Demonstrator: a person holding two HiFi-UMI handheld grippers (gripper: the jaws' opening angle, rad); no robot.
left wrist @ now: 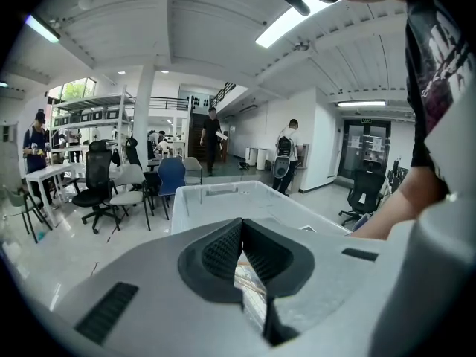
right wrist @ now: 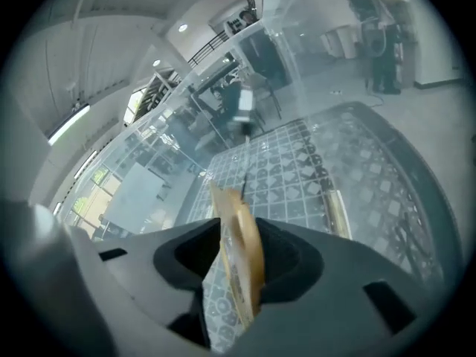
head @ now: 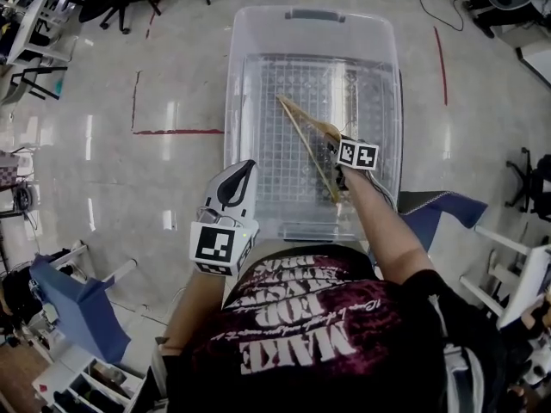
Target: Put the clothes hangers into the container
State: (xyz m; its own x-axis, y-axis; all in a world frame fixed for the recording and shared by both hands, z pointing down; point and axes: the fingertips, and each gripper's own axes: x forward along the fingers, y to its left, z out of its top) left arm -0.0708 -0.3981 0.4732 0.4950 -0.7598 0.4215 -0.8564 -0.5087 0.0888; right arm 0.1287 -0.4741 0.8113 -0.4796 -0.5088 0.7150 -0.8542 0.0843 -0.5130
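A clear plastic container [head: 314, 14] with a grid-patterned bottom stands on the floor in front of me. My right gripper [head: 334, 149] reaches down inside it with a wooden clothes hanger [head: 306, 132], which slants across the bin. In the right gripper view the hanger [right wrist: 245, 259] stands between the jaws of the right gripper [right wrist: 236, 233]; it leans on one pad, with a dark gap at the other. My left gripper [head: 244, 169] hovers at the container's near left rim, shut and empty. In its own view the left gripper [left wrist: 242, 225] looks over the container [left wrist: 223, 192].
Red tape lines [head: 176, 132] mark the floor left of the bin. A blue chair [head: 77, 304] stands at my left, and another blue seat [head: 448, 209] at my right. Office chairs [left wrist: 97, 184] and several people stand far off across the room.
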